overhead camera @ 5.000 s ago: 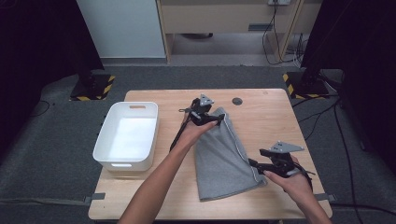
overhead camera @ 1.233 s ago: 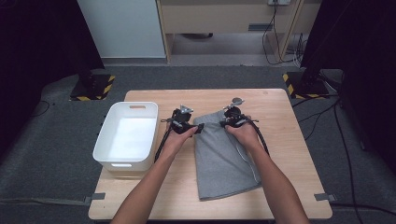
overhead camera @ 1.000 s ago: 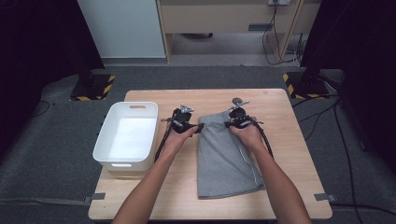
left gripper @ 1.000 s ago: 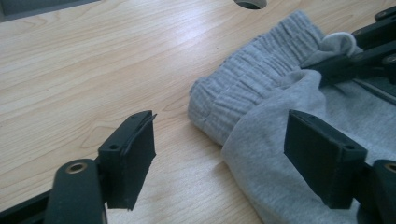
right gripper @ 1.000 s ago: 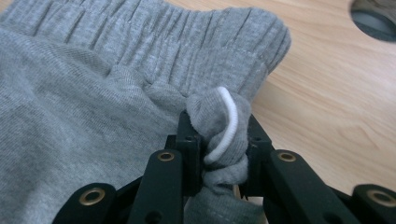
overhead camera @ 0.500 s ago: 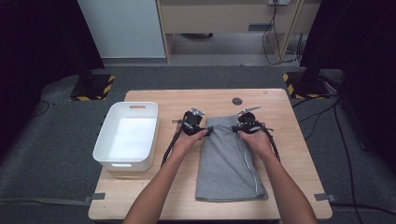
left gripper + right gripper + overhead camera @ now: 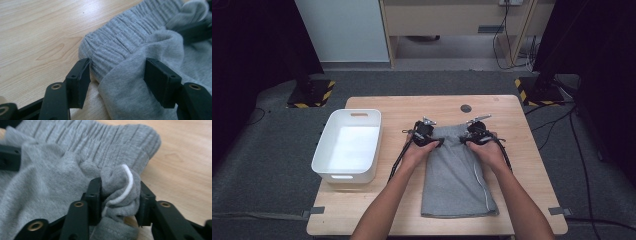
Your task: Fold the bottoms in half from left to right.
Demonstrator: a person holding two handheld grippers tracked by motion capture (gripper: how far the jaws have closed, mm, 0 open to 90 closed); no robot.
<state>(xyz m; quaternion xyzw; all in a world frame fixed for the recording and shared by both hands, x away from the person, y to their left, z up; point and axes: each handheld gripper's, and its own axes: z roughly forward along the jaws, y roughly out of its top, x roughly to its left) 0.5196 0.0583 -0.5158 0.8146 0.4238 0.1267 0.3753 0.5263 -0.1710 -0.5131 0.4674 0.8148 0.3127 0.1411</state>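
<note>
So the wooden table (image 7: 512, 125) takes up most of the high view, and the big thing on it is a grey garment (image 7: 457, 175), folded into a long strip that runs from about the middle of the table down toward 6 o'clock, stopping near the front edge. Its ribbed elastic waistband is at the 12 o'clock end, and there's a thin white stripe down its 3 o'clock side.

At 9 o'clock from the garment sits a white plastic bin (image 7: 332, 172), close but not touching it. A small dark round thing (image 7: 466, 108) sits on the table at 12 o'clock from the waistband, apart from it.

The left gripper (image 7: 117, 75) is at the waistband's 9 o'clock corner. Its fingers have just been closing, with a bunched fold of the cloth between them, but they're at medium width and not pinching it.

The right gripper (image 7: 120, 195) is at the 3 o'clock corner. Its fingers have just been opening, yet a wad of grey cloth with the white piping is squeezed between them.
</note>
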